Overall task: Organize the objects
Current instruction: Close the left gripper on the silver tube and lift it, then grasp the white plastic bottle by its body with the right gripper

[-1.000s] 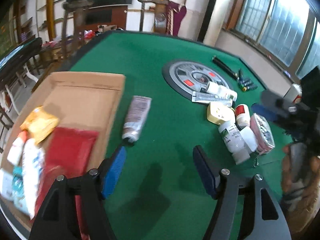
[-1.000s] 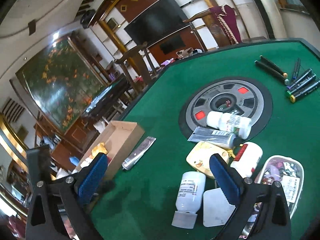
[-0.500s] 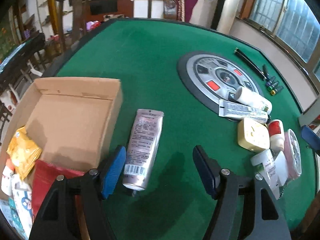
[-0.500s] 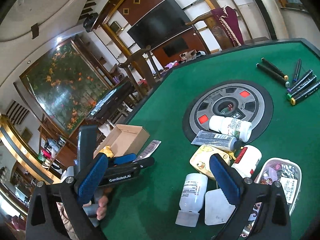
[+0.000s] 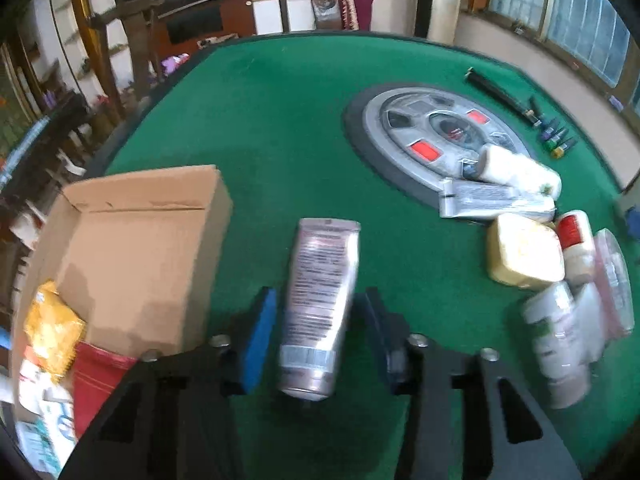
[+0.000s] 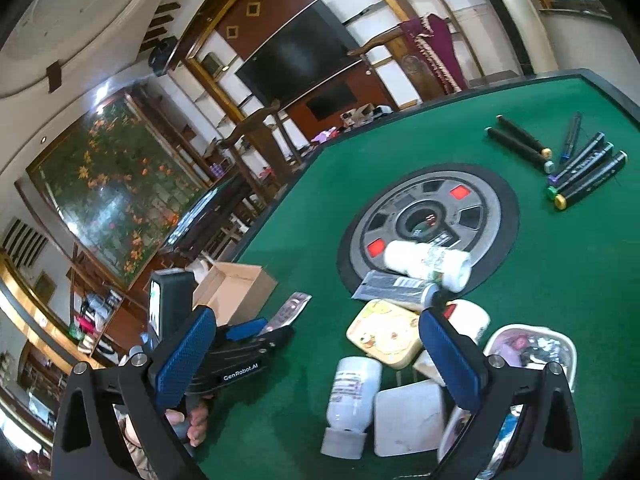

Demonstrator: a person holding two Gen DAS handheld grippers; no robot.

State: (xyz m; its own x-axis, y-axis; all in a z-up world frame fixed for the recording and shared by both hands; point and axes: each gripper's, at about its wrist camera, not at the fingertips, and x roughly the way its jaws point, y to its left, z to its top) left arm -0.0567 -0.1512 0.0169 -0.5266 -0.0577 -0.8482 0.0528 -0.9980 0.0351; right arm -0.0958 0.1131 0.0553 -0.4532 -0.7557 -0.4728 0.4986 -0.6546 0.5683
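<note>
Your left claw (image 5: 314, 338) has just been closing around the silver tube (image 5: 318, 300) lying on the green tabletop (image 5: 280, 120) at lower centre, right of the cardboard box (image 5: 132, 248); whether the pads press it is unclear. Your right claw (image 6: 316, 354) hangs open above the bottles (image 6: 352, 400) at lower right.

Green felt table (image 5: 288, 112); brown cardboard box (image 5: 132, 240); pinkish-silver tube (image 5: 318, 300), perhaps black print; yellow tin (image 5: 520, 256).
</note>
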